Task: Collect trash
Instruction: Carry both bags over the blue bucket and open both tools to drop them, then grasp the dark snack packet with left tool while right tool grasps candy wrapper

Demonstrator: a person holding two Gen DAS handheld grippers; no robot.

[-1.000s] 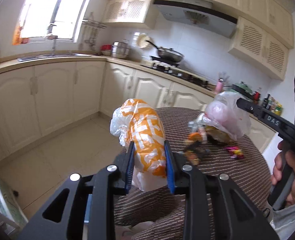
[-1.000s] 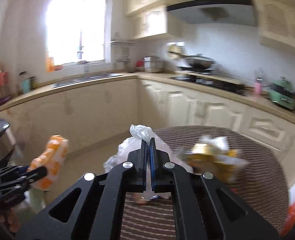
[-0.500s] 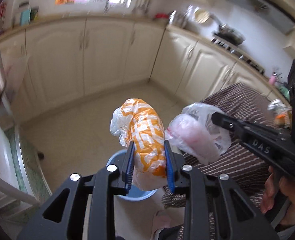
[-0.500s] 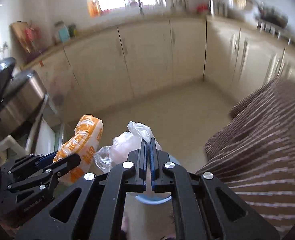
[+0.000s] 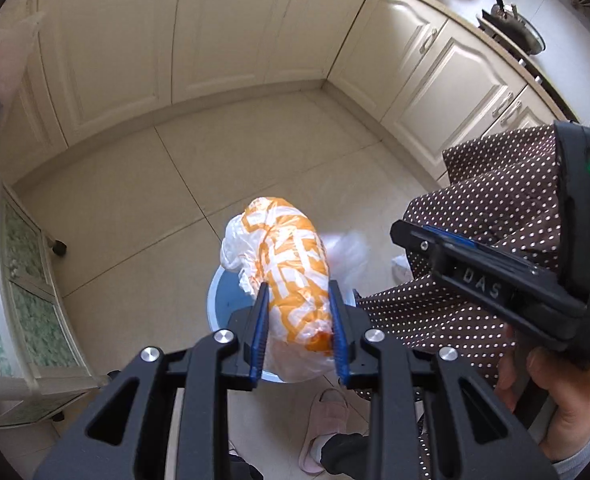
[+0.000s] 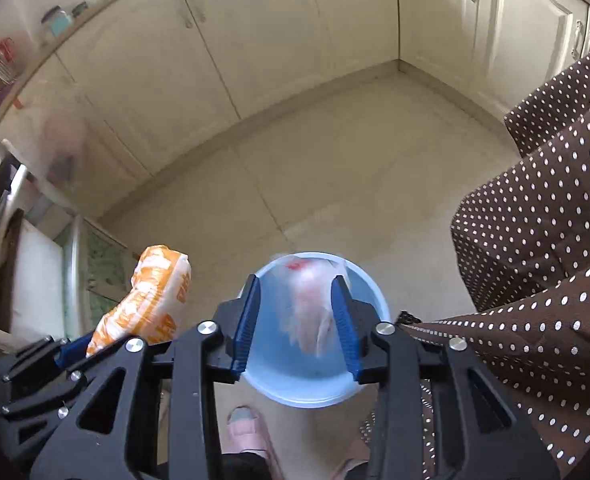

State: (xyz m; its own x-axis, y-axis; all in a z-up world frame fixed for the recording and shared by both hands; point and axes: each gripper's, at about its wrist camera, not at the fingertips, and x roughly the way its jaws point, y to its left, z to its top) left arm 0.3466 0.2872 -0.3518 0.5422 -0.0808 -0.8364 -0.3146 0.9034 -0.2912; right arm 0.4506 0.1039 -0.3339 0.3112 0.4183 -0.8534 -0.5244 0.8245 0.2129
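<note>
My left gripper (image 5: pixel 298 300) is shut on an orange-and-white plastic bag (image 5: pixel 291 264), held above a light blue bin (image 5: pixel 225 304) on the floor. The same orange-and-white bag (image 6: pixel 151 300) shows at the left of the right wrist view. My right gripper (image 6: pixel 298 312) hangs over the light blue bin (image 6: pixel 371 296) with its jaws opening. A blurred clear bag with pink contents (image 6: pixel 311 308) is dropping between them into the bin, and the pads do not press on it. In the left wrist view that clear bag (image 5: pixel 347 252) shows behind the orange one, beside the right gripper (image 5: pixel 407 236).
A table with a brown polka-dot cloth (image 6: pixel 543 264) stands right of the bin. Cream cabinets (image 5: pixel 231 28) line the far walls beyond tiled floor (image 5: pixel 175 184). A low green-panelled unit (image 5: pixel 19 280) stands at the left. A person's pink slippers (image 5: pixel 327 420) are by the bin.
Both grippers swung from the table down over the blue bin on the floor. The right gripper's jaws have parted and the clear pink bag is falling out. The left still grips the orange bag.
</note>
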